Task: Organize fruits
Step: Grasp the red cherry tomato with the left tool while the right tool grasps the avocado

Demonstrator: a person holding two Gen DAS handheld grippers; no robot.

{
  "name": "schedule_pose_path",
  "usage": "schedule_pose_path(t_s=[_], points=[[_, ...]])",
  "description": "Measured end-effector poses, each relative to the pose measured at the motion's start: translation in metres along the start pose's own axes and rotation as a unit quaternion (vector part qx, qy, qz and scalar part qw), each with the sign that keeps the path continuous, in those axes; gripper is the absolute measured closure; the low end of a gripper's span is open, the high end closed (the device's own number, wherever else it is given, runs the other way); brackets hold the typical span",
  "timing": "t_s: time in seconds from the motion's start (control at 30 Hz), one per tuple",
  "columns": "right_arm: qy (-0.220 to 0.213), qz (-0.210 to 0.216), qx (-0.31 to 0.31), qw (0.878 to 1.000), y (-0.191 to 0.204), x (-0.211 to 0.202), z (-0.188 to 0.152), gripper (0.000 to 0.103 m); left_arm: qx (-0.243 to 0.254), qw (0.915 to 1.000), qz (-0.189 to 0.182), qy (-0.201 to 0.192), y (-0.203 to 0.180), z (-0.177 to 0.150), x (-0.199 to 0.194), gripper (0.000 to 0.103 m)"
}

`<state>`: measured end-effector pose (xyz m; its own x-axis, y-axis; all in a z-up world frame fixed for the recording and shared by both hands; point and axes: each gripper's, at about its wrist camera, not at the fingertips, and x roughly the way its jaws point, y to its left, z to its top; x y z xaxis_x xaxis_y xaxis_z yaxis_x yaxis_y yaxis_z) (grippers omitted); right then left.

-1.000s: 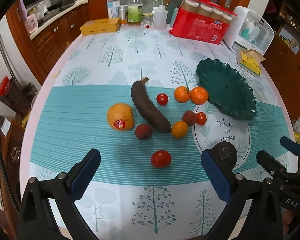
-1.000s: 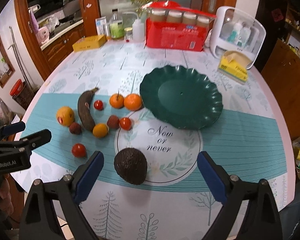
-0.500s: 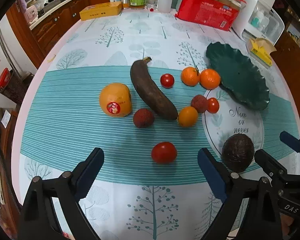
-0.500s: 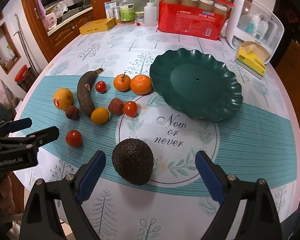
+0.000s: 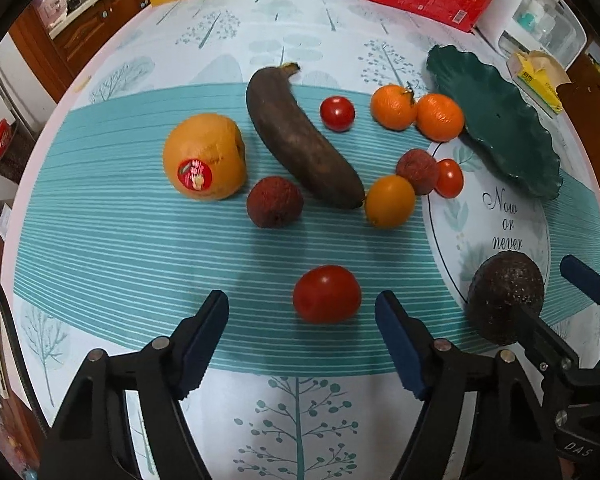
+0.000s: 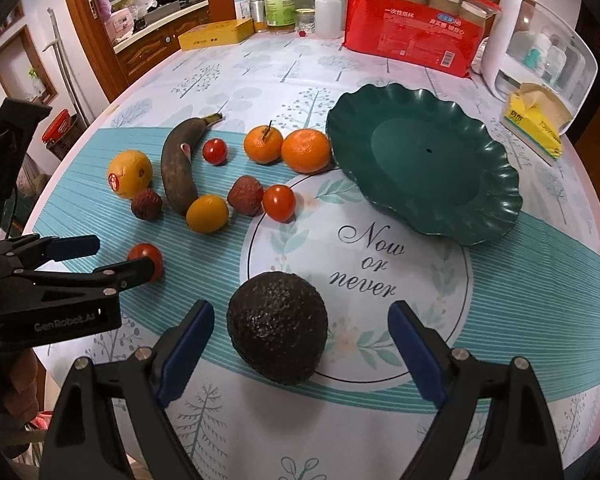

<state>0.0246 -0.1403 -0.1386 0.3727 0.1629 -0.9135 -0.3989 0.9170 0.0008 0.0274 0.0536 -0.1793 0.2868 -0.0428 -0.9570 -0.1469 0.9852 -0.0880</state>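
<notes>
Jaws of the left gripper [image 5: 302, 336] stand apart and have just been closing, with the nearest tomato [image 5: 326, 294] just ahead of the tips and between their lines, untouched. The right gripper [image 6: 300, 346] is likewise released, its jaws easing inward either side of the avocado [image 6: 277, 328], which lies just ahead of them, no pad on it yet.

To do this step well, in my judgement, each tool should sink until the pads flank the widest part of its fruit, then close gently: the tomato is soft and round and may roll or bruise, and the avocado is broad, so the grip should sit squarely across its middle.

Taking the green plate [image 6: 496, 216] as landmark: it is empty. The avocado lies well apart from it toward the near edge of the table [image 6: 260, 60], and the tomato lies further still, beyond the avocado.
</notes>
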Motion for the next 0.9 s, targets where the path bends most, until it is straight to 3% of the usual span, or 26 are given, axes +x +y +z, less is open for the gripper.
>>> schedule_pose_path(t_s=[0.43,0.63,0.77,0.9], points=[[0.017,0.010,-0.006,1.000,0.005,0.016,-0.005,0.024,0.001,0.9998,-0.020,0.008,-0.003,0.000,0.011,0.049],[0.029,0.016,-0.009,0.999,0.009,0.024,-0.006,0.039,0.004,0.9994,-0.032,0.013,-0.009,0.002,0.015,0.058],[0.026,0.014,-0.006,1.000,0.010,0.025,-0.007,0.040,0.012,0.9991,-0.036,0.019,-0.014,0.002,0.018,0.067],[0.023,0.013,-0.005,1.000,0.010,0.026,-0.006,0.041,0.014,0.9990,-0.037,0.020,-0.016,0.002,0.019,0.068]])
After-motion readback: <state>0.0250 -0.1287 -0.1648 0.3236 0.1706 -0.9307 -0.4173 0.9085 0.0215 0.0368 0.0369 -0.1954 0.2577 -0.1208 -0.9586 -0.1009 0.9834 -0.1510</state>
